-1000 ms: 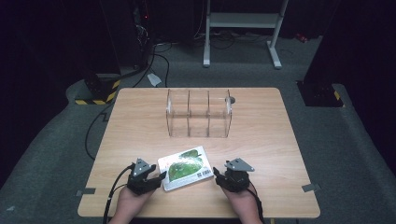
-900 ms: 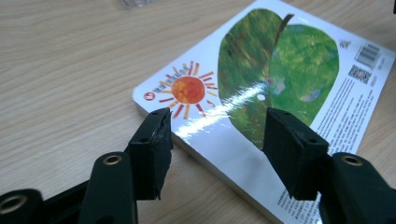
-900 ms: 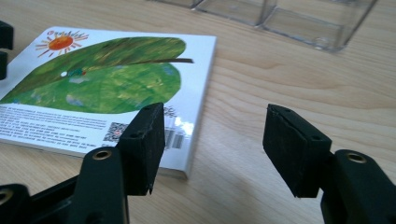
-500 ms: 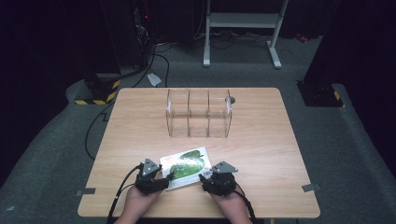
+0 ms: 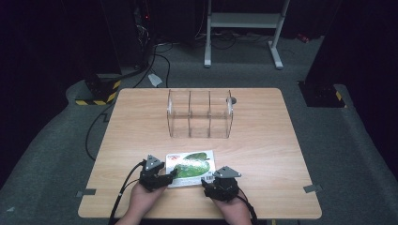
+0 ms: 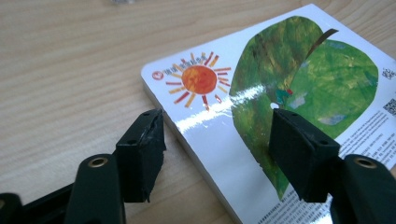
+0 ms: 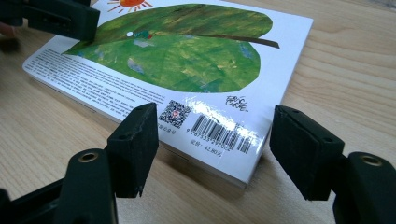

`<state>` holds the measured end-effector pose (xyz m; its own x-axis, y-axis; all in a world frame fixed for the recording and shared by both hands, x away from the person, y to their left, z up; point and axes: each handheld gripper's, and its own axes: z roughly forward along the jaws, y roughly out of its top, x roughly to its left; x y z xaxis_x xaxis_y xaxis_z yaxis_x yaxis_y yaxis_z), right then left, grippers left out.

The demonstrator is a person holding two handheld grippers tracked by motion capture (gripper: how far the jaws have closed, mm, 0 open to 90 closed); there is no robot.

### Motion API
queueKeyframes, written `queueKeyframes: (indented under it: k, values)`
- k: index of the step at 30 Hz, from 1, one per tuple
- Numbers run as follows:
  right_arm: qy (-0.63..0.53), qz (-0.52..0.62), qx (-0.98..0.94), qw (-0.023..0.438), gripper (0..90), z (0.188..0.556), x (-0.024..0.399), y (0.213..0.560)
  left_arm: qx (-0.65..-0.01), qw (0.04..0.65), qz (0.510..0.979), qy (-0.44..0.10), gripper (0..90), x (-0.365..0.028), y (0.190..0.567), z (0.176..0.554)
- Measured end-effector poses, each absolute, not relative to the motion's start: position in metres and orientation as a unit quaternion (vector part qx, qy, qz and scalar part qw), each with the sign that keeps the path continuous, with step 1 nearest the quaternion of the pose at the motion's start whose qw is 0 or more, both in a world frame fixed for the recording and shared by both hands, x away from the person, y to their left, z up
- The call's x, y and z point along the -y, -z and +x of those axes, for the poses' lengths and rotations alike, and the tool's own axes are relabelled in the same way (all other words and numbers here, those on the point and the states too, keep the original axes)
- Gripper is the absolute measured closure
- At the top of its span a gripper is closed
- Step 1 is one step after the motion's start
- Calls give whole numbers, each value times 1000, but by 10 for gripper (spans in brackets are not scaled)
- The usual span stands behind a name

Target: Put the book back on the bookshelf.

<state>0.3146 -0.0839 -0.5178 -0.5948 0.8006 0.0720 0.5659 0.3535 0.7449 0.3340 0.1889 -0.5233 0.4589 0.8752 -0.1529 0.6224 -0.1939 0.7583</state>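
In the high view, a picture book (image 5: 191,162) lies flat on the tabletop (image 5: 263,154), near the person's edge and well apart from the clear divided organizer (image 5: 199,113) further back. The left gripper (image 5: 168,176) now sits at the book's left end and the right gripper (image 5: 209,182) at its near right corner. A second ago both were farther out to the sides, so the hands have come in toward the book. Around the book the wood is bare, with free room toward the organizer.

In the left gripper view, the jaws stand apart and have just been opening. One pad (image 6: 140,156) is over the bare wood beside the book's edge, the other over the green leaf on the cover. Neither presses on anything.

In the right gripper view, the jaws are also apart and have just been opening. The book's corner with the barcode (image 7: 219,135) lies between them, untouched. The other gripper shows at the top left.

I judge that a grasp from both ends is being prepared; the book is thin and flat, so the edges give little to catch.
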Motion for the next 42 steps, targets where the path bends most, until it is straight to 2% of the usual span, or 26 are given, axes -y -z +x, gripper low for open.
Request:
queueKeyframes:
  k: [3,19,35,42]
  values:
    - [-375,423,-810,152,299,315,83,518,-501,402,752,-149,357,-189,524,334]
    - [-361,404,-822,178,262,312,76,521,-479,408,757,-177,376,-185,521,328]
    - [-356,395,-830,168,245,312,73,522,-495,413,745,-170,373,-189,521,332]
    - [-355,394,-831,167,214,312,72,522,-492,435,735,-170,388,-192,515,329]
